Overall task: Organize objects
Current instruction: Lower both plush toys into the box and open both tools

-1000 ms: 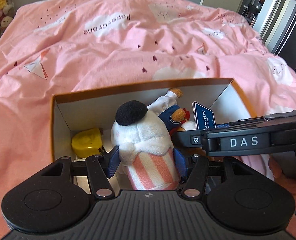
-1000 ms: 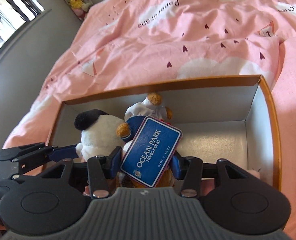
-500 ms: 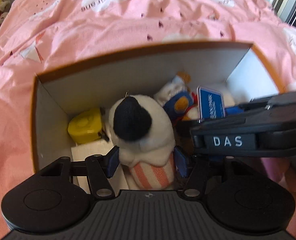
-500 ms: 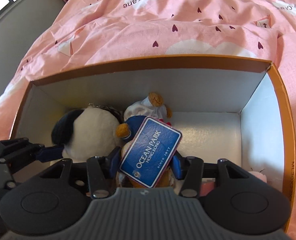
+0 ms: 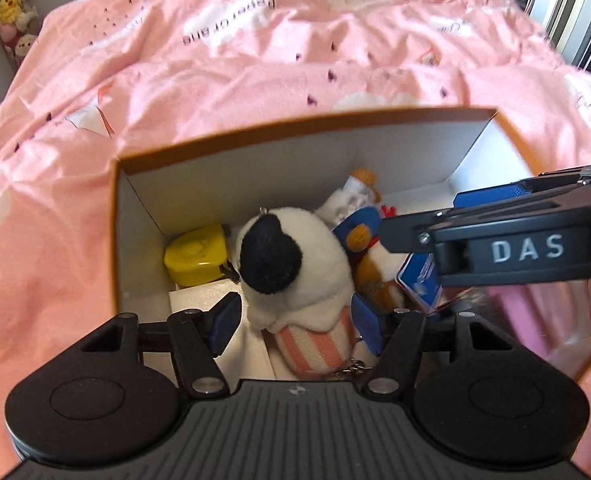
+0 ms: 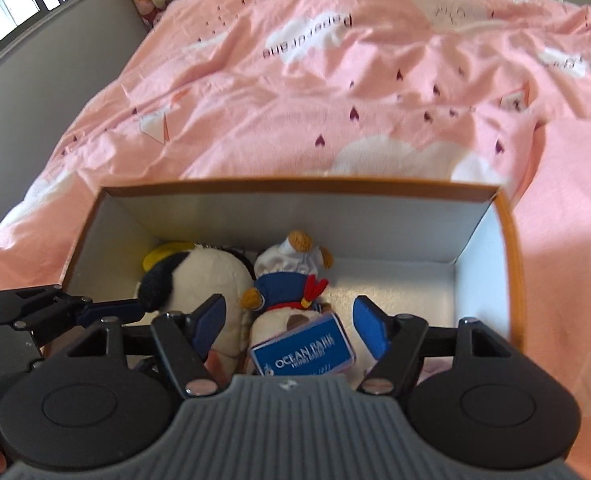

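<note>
Both tongs, left point(image 5: 291, 322) and right point(image 6: 289, 322), are opening, plushes loose between them; rising carelessly could snag the tag point(image 6: 303, 354).

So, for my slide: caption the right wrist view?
Opening right hand-held gripper releases sailor-suited plush bird into orange cardboard box.

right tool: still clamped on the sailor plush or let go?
Let go. The right tool's jaws are opening, with clear gaps on both sides of the sailor plush, which lies inside the box.
</note>
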The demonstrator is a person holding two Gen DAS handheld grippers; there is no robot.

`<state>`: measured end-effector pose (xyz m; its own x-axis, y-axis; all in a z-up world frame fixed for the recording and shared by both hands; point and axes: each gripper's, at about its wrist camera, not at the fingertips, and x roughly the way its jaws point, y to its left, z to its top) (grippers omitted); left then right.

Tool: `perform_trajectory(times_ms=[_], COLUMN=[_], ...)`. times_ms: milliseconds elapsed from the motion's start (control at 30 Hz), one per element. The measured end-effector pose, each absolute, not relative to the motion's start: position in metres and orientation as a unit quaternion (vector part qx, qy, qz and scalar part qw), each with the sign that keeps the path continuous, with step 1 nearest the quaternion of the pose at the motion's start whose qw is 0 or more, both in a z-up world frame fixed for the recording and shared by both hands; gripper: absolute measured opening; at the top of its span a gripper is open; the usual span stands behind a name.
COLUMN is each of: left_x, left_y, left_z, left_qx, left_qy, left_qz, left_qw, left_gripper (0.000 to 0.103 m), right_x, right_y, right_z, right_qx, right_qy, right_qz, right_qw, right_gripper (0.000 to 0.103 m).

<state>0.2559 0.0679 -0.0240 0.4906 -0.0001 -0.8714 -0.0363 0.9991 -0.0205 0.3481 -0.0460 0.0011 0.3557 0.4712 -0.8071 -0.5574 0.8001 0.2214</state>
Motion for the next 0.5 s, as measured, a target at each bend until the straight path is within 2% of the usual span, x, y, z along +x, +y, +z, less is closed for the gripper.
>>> perform_trajectory(times_ms=[300, 500], left_x=[0.195, 0.152], left_y=[0.058, 0.045], left_z=[0.045, 0.084], left_qx=[-0.029, -0.039], left_qy=[0.389, 0.286], left_qz=[0.042, 0.063], left_qw=[0.92, 0.955], left_gripper=[0.074, 0.08], right_x=[0.283, 0.229], right_y=[-0.091, -0.124], right_z=[0.069, 0.08], right_qx=[-0.058, -0.069], right_qy=[0.348, 0.267], right_qz=[0.311, 0.307], right_qw=[0.883, 0.911], right_gripper=[0.082, 0.084])
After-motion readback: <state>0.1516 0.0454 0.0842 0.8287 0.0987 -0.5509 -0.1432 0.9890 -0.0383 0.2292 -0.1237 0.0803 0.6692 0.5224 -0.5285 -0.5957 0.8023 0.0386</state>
